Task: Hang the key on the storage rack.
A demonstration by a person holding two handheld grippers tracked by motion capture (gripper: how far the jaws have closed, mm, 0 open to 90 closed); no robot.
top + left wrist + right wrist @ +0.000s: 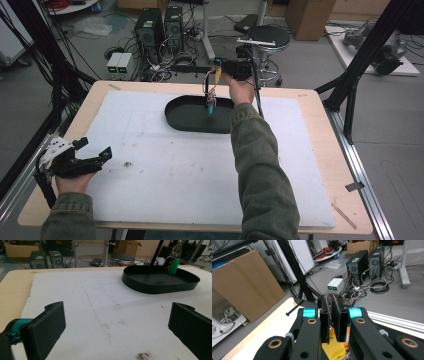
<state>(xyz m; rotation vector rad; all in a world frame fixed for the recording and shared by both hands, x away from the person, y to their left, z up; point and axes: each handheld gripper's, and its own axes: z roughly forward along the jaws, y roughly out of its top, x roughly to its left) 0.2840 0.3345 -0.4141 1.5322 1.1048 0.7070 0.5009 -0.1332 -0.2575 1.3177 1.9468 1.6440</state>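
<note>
The right claw (218, 75) is hanging above the far edge of the desk (320, 150), its jaws pressed together on the top of a bunch of keys with coloured plastic tags on metal rings (210, 97). In the right gripper view the right claw's two black padded jaws are standing nearly closed, with a yellow tag (335, 346) showing just below them. The bunch is dangling over the black oval plastic tray (187, 115); its lowest tag, a teal one, is hanging inside the tray's outline, though whether it is touching the tray floor cannot be told. In the left gripper view a green tag (173, 266) and a blue and a red one beside it are hanging at the tray's far wall.

The tray is lying on the white foam mat (165, 170) that is covering most of the desk, near the mat's far edge. The left claw (95, 152) is resting at the near left corner of the mat, well apart from the tray, with its jaws spread wide and nothing between them. A small dark stain (127, 164) is marking the mat just beside it.
</note>
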